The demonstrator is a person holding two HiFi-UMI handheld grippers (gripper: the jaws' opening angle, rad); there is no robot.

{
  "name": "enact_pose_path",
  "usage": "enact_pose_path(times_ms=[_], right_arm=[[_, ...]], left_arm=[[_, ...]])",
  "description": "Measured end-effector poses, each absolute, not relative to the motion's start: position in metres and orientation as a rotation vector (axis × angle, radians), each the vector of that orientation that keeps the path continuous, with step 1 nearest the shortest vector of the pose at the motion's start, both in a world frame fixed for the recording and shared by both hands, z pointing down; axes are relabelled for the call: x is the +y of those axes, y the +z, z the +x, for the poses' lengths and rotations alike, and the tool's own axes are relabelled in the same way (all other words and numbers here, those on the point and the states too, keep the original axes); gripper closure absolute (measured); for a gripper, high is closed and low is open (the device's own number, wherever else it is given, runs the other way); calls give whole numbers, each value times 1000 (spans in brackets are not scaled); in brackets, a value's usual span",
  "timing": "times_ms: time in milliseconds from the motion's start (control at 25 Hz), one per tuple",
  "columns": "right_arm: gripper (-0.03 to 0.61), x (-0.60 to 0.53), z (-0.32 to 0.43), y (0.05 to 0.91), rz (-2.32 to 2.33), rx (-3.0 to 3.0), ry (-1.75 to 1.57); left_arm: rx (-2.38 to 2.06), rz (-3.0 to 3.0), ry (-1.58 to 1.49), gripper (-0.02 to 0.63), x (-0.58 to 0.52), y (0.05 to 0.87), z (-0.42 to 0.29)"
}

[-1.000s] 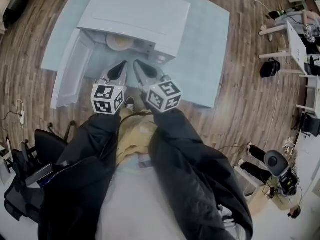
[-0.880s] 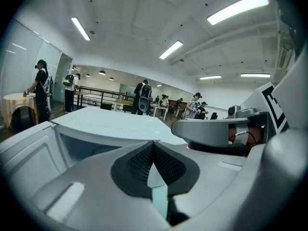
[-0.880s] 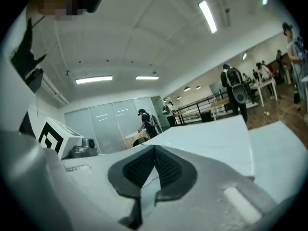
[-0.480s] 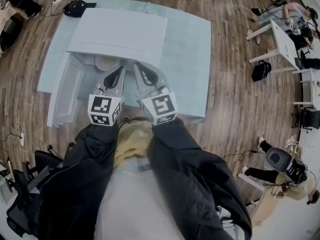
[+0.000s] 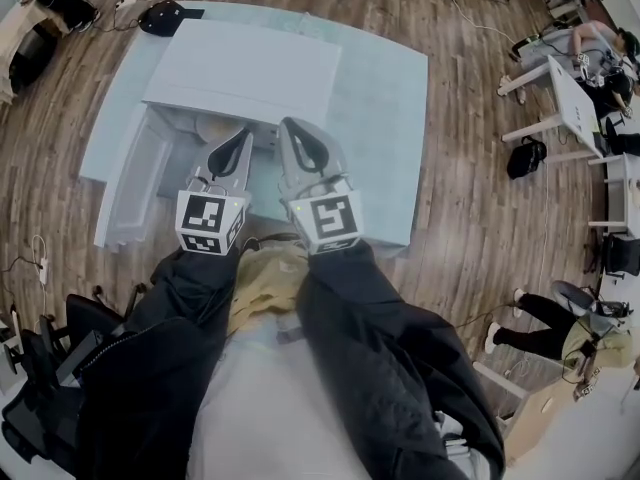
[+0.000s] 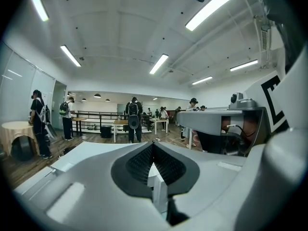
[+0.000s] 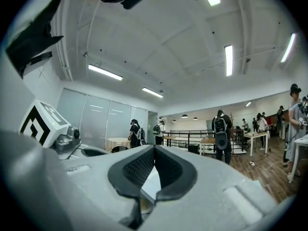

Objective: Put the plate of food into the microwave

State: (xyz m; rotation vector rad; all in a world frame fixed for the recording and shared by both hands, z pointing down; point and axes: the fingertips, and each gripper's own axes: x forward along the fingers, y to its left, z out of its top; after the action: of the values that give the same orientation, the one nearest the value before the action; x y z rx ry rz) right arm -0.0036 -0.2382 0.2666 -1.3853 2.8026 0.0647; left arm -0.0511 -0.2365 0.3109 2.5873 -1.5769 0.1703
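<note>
A pale blue table [image 5: 395,108] spreads below and ahead of the left tongs [image 5: 244,136] and the right tongs [image 5: 291,128]. A white microwave [image 5: 250,68] sits directly on it, just ahead of both tips. Its door [image 5: 135,178] is swung open to the left of the left tongs. The table stands on a wood-plank floor [image 5: 480,228]. A black bag [image 5: 527,156] lies on the floor well to the right of the right tongs, beside a white desk [image 5: 575,88]. A dark thing [image 5: 165,15] lies far ahead and left, at the table's far corner; whether it rests on the table or the floor cannot be told.
</note>
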Motion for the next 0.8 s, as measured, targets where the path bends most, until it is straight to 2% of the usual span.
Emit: enact_pose_path(times_ms=[800], right_arm=[[581,-236,-3,266,-1393,2800,54]], left_arm=[[-1620,2585,189,618,-234,307,-54]])
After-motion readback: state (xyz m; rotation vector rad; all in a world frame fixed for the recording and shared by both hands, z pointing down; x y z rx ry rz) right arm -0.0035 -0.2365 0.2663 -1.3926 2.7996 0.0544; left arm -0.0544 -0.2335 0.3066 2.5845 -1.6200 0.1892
